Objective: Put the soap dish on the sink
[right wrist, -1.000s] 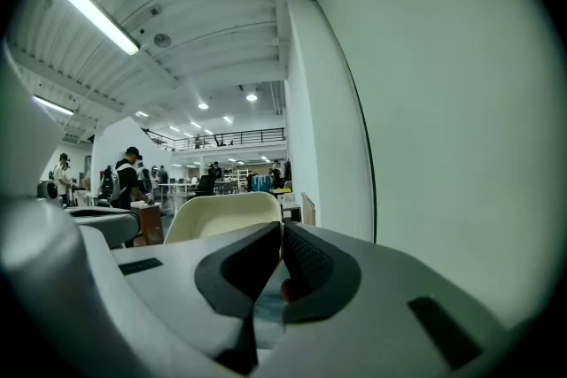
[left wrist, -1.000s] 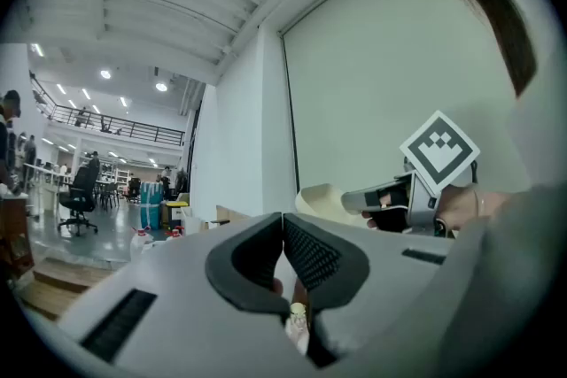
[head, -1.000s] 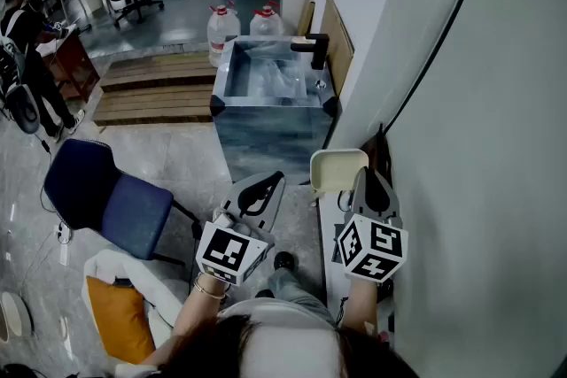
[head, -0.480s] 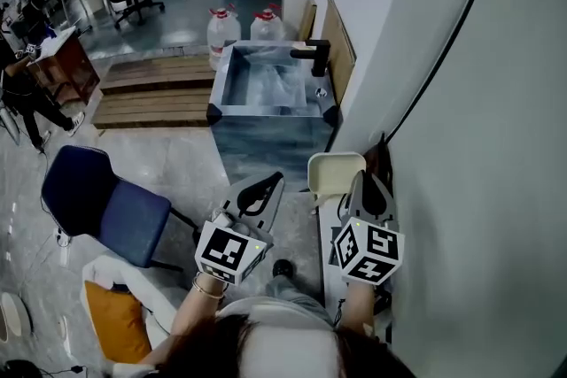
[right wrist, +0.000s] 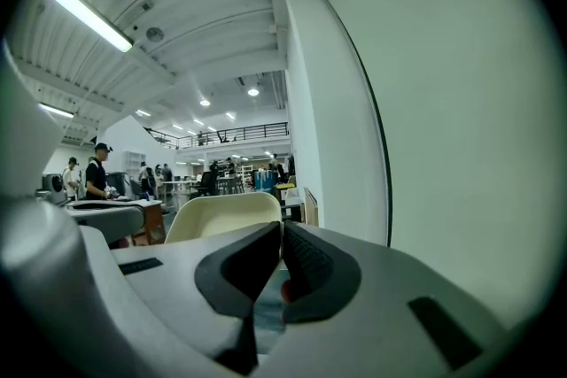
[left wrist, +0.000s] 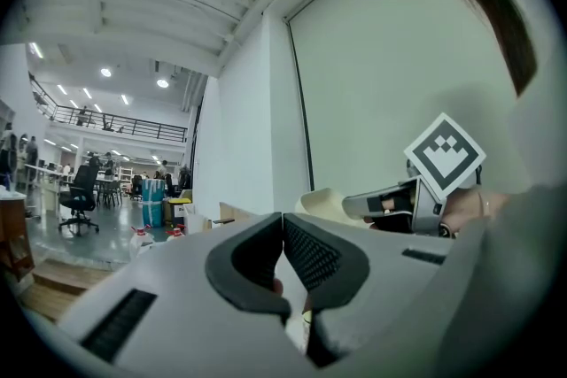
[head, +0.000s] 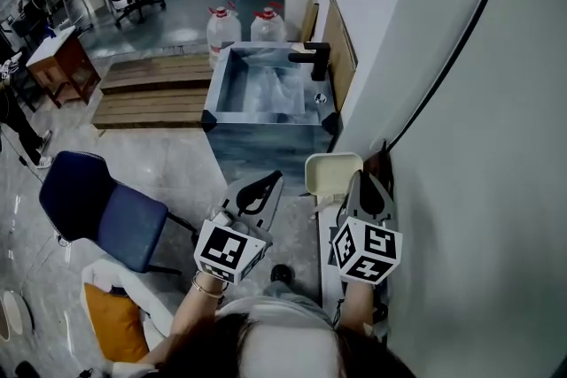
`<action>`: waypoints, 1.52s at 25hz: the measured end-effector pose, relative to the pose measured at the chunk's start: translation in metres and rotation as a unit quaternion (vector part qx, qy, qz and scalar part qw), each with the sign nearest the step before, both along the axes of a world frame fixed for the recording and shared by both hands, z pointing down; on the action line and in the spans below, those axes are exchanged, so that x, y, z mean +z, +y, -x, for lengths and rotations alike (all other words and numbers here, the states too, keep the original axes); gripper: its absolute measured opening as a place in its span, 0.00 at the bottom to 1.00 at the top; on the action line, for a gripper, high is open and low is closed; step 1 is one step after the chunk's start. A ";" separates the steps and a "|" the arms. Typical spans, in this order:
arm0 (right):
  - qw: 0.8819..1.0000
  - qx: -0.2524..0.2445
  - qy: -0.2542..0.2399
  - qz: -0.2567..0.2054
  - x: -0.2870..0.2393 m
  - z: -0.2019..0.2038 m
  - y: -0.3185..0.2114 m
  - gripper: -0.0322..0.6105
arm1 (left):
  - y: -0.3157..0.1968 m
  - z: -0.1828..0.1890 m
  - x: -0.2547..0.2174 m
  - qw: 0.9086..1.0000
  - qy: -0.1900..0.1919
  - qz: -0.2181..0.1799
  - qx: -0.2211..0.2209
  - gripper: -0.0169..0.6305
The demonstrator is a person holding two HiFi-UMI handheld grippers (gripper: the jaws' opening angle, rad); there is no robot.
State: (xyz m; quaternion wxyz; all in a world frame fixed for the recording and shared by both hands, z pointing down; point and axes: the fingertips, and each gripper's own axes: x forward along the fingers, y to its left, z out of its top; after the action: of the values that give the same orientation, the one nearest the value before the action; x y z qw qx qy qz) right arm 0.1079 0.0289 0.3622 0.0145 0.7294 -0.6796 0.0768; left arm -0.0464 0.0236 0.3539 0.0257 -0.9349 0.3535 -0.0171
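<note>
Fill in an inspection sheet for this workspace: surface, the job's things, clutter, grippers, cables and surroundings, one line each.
Surface: sink, black tap on its wall side.
Job's things: soap dish, cream, not yet on the sink, held short of it.
Clutter: water jugs behind the sink; orange cushion low at the left.
Grippers: left gripper shut, empty; right gripper appears shut on the soap dish's edge.
Cables: black cable runs down the wall.
Surroundings: blue chair, wooden pallets, people at far desks.
</note>
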 end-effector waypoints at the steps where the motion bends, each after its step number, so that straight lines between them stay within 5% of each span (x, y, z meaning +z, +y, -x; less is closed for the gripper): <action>1: 1.000 -0.001 -0.001 0.001 0.001 -0.002 -0.005 0.10 | -0.004 -0.003 0.002 1.000 -0.003 0.003 0.000 0.04; 23: 0.998 -0.065 0.021 0.011 0.015 -0.029 -0.104 0.10 | -0.083 -0.046 0.006 0.999 -0.001 -0.004 -0.042 0.04; 38: 0.997 -0.069 0.037 0.021 0.028 -0.039 -0.149 0.10 | -0.123 -0.064 0.013 1.000 0.002 0.005 -0.031 0.04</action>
State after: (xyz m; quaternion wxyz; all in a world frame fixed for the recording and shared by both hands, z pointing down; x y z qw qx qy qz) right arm 0.1473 -0.1196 0.3905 0.0602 0.6827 -0.7255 0.0628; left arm 0.0176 -0.0995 0.3672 0.0199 -0.9237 0.3823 -0.0178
